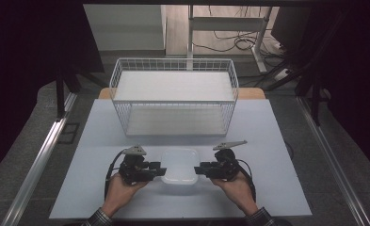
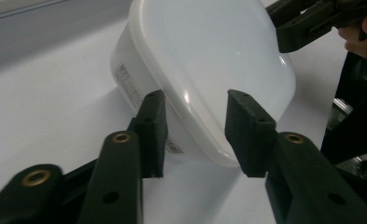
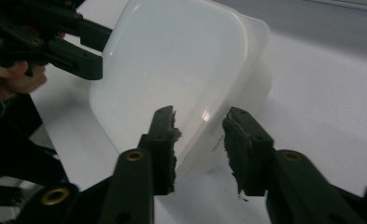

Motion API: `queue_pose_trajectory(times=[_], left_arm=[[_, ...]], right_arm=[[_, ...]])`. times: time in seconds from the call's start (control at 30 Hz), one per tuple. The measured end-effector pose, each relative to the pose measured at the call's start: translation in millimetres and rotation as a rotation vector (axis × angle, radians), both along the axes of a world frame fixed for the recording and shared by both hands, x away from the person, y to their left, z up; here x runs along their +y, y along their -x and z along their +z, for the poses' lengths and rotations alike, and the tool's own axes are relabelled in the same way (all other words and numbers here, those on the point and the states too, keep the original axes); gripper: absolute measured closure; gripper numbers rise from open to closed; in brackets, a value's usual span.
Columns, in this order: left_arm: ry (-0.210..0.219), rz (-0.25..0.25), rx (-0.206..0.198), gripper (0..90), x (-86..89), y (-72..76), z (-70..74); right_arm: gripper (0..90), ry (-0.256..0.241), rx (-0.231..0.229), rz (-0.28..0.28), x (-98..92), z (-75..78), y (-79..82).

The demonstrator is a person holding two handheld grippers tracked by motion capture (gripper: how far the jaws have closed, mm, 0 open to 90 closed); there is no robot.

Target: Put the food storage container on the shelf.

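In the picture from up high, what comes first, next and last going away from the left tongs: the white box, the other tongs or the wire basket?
From the left tongs:
1. White box, right beside them, at the table's near middle.
2. Right tongs, just past the box's other side.
3. Wire basket, farther back on the table.

Grey carpet floor point(image 1: 13, 141), cables point(image 1: 239, 40) behind, dim surroundings.

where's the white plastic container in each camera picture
High view: white container sits low centre on the table, between the left tool and right tool.
Left gripper view: upper centre, rim between open jaws.
Right gripper view: upper centre, likewise.
Shared landmark: the opposite tool at its far edge.
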State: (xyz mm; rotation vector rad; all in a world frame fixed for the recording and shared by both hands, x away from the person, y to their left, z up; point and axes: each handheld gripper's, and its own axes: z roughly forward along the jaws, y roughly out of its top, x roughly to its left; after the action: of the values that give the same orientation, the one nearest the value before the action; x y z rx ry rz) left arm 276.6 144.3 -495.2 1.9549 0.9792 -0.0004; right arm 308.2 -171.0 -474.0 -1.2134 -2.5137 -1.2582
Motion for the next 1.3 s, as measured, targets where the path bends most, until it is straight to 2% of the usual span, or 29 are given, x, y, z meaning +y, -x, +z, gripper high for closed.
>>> queue_pose_trajectory(times=[0.03, 0.07, 0.1, 0.13, 0.17, 0.23, 0.33, 0.43, 0.5, 0.9, 1.03, 1.07, 1.1, 1.2, 1.3], left_arm=[[0.0, 0.0, 0.0, 67.5, 0.0, 0.0, 0.0], [0.013, 0.009, -0.005, 67.5, 1.0, 0.8, 1.2], [-0.014, 0.025, -0.038, 79.9, -0.6, 2.6, 1.8], [-0.014, 0.025, -0.038, 79.9, -0.6, 2.6, 1.8], [-0.047, 0.044, -0.063, 80.0, -4.2, 3.7, 1.4], [-0.03, 0.052, -0.056, 80.0, -2.7, 2.5, 0.5], [-0.003, 0.063, -0.047, 80.0, -1.7, 2.0, -0.5], [0.014, 0.071, -0.063, 80.1, -1.4, 2.5, 2.9], [0.038, 0.082, -0.08, 80.1, -0.4, 2.7, 8.1], [0.059, 0.106, -0.154, 80.1, 4.6, -1.3, 31.7], [0.064, 0.113, -0.182, 80.1, 7.9, -3.6, 42.9], [0.073, 0.115, -0.197, 80.1, 10.1, -4.9, 49.4], [0.073, 0.115, -0.197, 80.1, 10.1, -4.9, 49.4], [0.082, 0.122, -0.223, 80.1, 13.4, -7.8, 63.1], [0.084, 0.127, -0.232, 80.1, 14.8, -9.8, 69.8]], right_arm=[[68.8, 0.0, 0.0, 0.0, 0.0, 0.0, 0.0], [72.2, -0.013, 0.0, -0.009, -1.7, 0.9, 0.7], [78.4, 0.002, -0.043, -0.033, -3.5, 3.1, 3.0], [78.4, 0.002, -0.043, -0.033, -3.5, 3.1, 3.0], [78.3, 0.063, -0.113, -0.033, 0.9, 2.7, 5.9], [78.3, 0.071, -0.144, -0.046, 3.5, 3.1, 7.2], [78.3, 0.051, -0.172, -0.057, 3.2, 3.5, 7.8], [78.3, 0.033, -0.199, -0.067, 2.1, 7.3, 9.5], [78.3, 0.016, -0.214, -0.074, 1.0, 10.5, 10.2], [78.4, -0.028, -0.266, -0.084, 3.1, 27.8, 6.1], [78.5, -0.04, -0.293, -0.084, 6.5, 41.4, 1.7], [78.5, -0.045, -0.299, -0.084, 7.5, 44.7, 0.5], [78.5, -0.045, -0.299, -0.084, 7.5, 44.7, 0.5], [78.5, -0.058, -0.324, -0.079, 10.0, 59.4, -4.0], [78.5, -0.066, -0.335, -0.077, 11.2, 66.0, -6.6]])
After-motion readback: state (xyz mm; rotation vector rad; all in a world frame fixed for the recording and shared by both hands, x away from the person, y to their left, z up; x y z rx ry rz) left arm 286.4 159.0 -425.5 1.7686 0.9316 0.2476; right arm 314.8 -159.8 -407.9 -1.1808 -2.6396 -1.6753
